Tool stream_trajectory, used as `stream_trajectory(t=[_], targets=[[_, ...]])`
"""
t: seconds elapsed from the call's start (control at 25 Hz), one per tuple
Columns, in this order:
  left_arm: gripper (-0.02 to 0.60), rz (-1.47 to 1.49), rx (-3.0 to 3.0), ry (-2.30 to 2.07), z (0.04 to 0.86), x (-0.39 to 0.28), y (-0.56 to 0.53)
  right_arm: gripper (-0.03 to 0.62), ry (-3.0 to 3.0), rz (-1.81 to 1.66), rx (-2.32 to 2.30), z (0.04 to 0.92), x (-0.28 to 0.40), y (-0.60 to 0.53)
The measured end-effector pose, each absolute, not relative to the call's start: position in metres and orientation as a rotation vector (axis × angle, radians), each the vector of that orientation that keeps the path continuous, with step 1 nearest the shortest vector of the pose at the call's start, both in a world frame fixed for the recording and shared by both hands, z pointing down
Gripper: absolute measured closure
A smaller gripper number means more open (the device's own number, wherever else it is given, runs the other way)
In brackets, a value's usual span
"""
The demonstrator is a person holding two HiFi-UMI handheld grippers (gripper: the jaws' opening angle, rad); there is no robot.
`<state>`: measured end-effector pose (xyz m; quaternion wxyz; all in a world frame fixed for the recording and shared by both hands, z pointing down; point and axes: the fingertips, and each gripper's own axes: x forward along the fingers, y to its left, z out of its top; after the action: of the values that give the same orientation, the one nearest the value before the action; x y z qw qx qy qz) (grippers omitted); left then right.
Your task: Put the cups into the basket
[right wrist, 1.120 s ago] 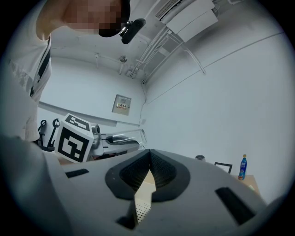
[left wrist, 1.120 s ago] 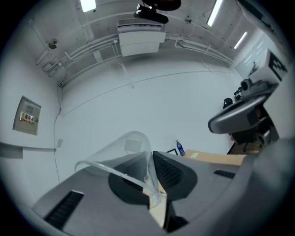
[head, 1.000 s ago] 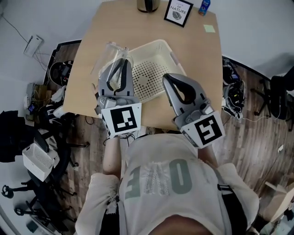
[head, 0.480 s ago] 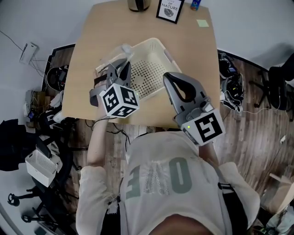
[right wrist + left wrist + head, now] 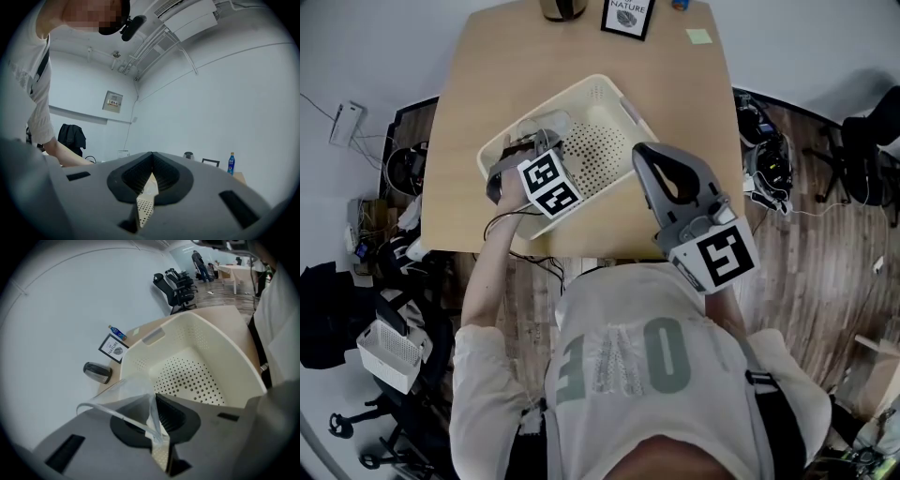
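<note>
A clear, thin-walled plastic cup (image 5: 123, 397) is being pinched at its rim between the ribbed jaws of the left hand-held gripper (image 5: 155, 414), over the left corner of the cream plastic basket (image 5: 614, 91), whose floor is perforated with small holes. The basket is being carried by the pale wooden tabletop (image 5: 464, 112). The right hand-held gripper (image 5: 151, 161) is being held by its right edge, jaws together on nothing.

A small framed picture (image 5: 627, 16) is standing at the table's far edge and showing the word "NATURE"; its other lines are too small to read. The person's shirt (image 5: 623, 366) is showing two large pale letters, seemingly "O" and "E", seen upside down. The left gripper (image 5: 542, 141) and right gripper (image 5: 639, 150) are carrying square black-and-white code markers without letters. The blue bottle's (image 5: 117, 332) label is staying illegible.
</note>
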<state>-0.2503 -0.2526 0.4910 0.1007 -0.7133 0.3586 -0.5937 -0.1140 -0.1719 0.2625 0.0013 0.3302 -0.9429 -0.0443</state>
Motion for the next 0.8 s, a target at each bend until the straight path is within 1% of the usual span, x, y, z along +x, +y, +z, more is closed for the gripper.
stream_trajectory(t=[0.32, 0.8], targets=[[0.545, -1.911, -2.106, 0.892, 0.538, -0.252, -0.250, 0.595, -2.948, -0.115, 1.078, 0.266, -0.102, -0.184], [0.545, -2.095, -2.014, 0.615, 0.579, -0.256, -0.232, 0.595, -2.961, -0.026, 1.080, 0.277, -0.099, -0.200]])
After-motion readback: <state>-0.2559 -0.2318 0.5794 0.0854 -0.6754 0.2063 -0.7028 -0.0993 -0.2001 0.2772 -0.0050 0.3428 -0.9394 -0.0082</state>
